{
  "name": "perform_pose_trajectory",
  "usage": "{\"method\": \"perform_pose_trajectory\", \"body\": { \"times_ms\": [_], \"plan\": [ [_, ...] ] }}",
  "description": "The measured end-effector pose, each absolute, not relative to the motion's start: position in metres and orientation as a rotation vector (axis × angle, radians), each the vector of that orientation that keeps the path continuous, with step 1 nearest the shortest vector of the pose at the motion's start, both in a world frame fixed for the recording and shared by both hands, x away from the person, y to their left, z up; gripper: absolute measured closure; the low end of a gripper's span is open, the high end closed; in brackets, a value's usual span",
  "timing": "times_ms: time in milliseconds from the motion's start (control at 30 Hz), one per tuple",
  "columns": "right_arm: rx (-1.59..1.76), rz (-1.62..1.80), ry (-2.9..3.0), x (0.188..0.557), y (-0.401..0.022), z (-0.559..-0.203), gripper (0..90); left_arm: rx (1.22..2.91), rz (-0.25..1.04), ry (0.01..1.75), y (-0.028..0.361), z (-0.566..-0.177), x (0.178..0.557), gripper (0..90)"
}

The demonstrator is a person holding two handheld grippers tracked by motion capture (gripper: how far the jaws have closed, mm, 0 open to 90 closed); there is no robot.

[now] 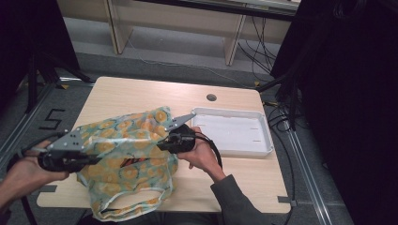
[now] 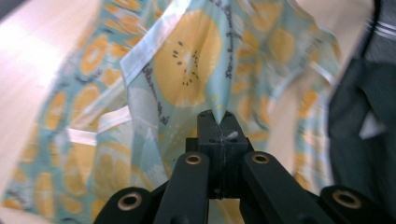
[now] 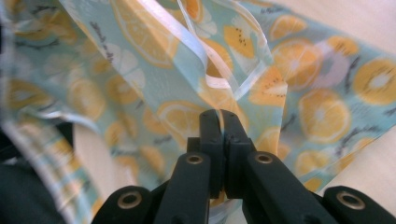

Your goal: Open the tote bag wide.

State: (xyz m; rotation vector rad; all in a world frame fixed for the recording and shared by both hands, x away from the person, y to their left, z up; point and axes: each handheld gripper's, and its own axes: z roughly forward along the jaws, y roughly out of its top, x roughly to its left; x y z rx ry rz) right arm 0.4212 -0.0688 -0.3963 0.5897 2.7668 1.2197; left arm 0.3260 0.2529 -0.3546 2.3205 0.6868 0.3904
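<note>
One fruit-print cloth bag [image 1: 126,154], one white tray [image 1: 234,131], one wooden table [image 1: 141,93] and two handheld grippers are present.

The bag [image 1: 126,154] I hold is pale turquoise, printed all over with orange and yellow citrus slices dotted with dark seeds, plus thin dark lettering and white trim along its edges and handles. My left gripper [image 1: 89,159] and right gripper [image 1: 162,144] are black with brass-coloured pins, each topped by a grey plate. The table [image 1: 141,93] is light wood. At the far right sits a plain white tray [image 1: 263,140]. My right sleeve [image 1: 234,201] is grey.
</note>
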Motion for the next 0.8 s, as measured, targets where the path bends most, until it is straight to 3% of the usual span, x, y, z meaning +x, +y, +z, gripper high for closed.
{"method": "perform_pose_trajectory", "body": {
  "times_ms": [167,333,400,500,667,800],
  "plan": [
    [0.64,1.146,2.653,0.445,-0.053,-0.403,90.0,2.268,0.419,0.814,0.26,-0.365,0.373,89.6],
    [0.667,0.975,2.603,0.461,-0.043,-0.42,88.8,2.289,0.362,0.915,0.258,-0.395,0.41,89.6],
    [0.708,0.9,2.574,0.47,-0.042,-0.433,73.7,2.28,0.318,0.978,0.258,-0.41,0.426,89.6],
    [0.732,0.921,2.55,0.464,-0.043,-0.426,59.0,2.274,0.29,1.015,0.258,-0.416,0.434,89.6],
    [0.576,1.096,2.526,0.432,-0.05,-0.39,52.3,2.25,0.283,1.033,0.259,-0.415,0.437,89.6],
    [0.482,1.125,2.667,0.412,-0.037,-0.393,46.4,2.242,0.285,1.025,0.26,-0.413,0.434,89.5]
  ]
}}
